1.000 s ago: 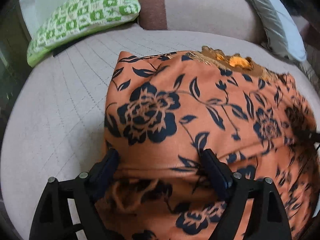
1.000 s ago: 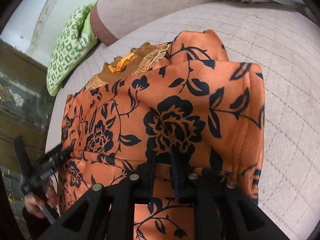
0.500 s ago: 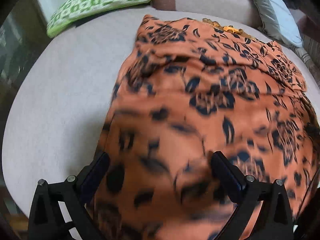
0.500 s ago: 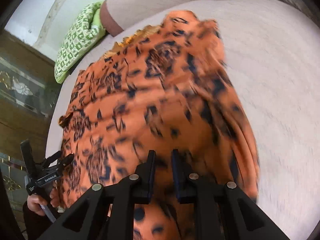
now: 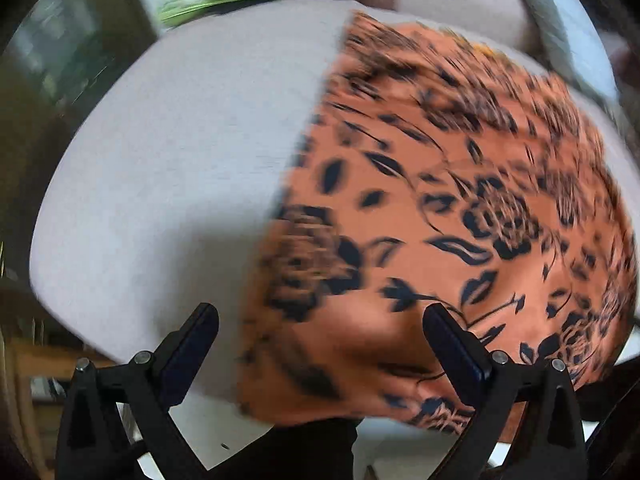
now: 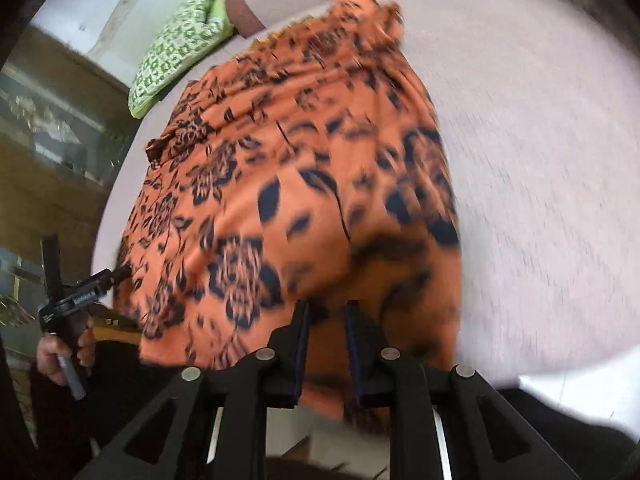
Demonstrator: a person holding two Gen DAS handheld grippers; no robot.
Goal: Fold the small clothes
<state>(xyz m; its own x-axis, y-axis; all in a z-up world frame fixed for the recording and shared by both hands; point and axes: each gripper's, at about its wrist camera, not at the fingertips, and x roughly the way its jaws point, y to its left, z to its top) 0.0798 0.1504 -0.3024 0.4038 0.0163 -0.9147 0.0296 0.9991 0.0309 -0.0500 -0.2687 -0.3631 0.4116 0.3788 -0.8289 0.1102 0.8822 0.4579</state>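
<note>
Orange floral garment (image 5: 460,208) lies spread on the pale quilted sofa seat (image 5: 180,168), long axis running from the near seat edge up toward the backrest, where its gold-trimmed end points; green patterned cushion (image 6: 180,40) sits beyond it to the left. Left gripper (image 5: 320,344): jaws spread wide and released, the left finger over bare seat, the right over cloth, having just opened that last bit with the hem under the gap but not pinched. Right gripper (image 6: 326,344): jaws clenched narrow on the garment's near edge, which hangs over the front of the seat.
</note>
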